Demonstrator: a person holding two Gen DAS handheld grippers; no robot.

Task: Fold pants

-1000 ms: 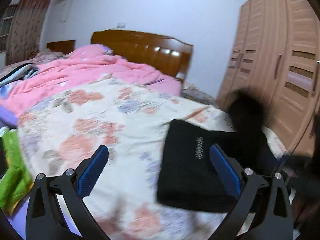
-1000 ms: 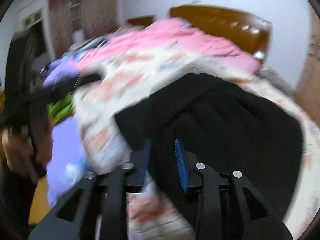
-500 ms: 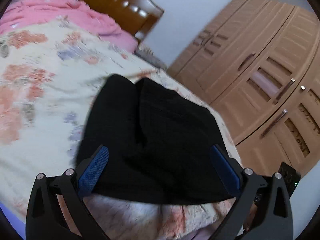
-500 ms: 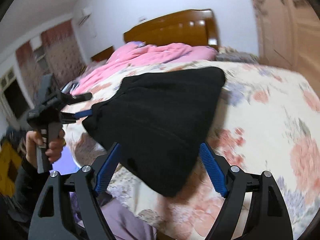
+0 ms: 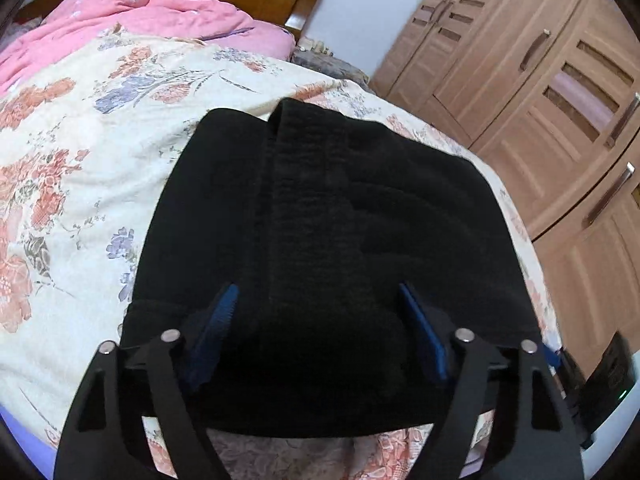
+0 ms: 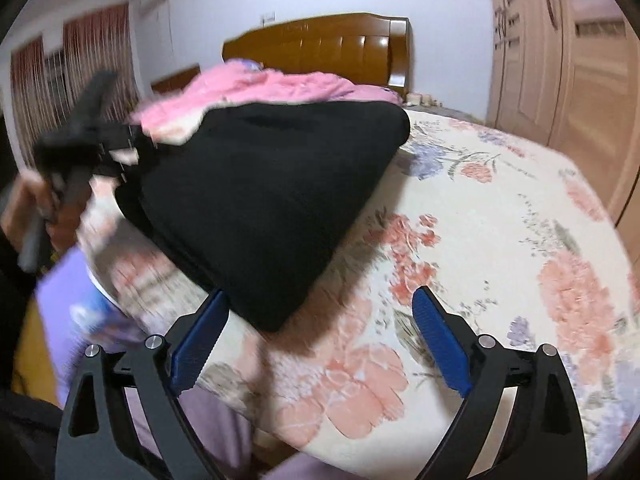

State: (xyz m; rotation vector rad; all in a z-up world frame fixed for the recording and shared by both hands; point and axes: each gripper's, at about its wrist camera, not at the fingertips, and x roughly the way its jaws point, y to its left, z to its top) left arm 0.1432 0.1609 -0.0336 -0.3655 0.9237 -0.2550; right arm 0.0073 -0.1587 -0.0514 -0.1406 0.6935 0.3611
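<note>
Since a moment ago, the left claw (image 5: 316, 320) has closed in over the folded black pants (image 5: 320, 240), jaws spread. Right claw (image 6: 320, 336) hangs released above the floral bed (image 6: 500, 240). No lettering is readable.

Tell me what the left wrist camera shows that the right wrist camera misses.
Only the left wrist view shows the vertical fold ridge across the pants and the wardrobe's metal handles.

Only the right wrist view shows the left gripper from outside, blurred, and the curtained window.

Both show the folded black pants on the floral bedspread, the pink quilt and wooden headboard.
</note>
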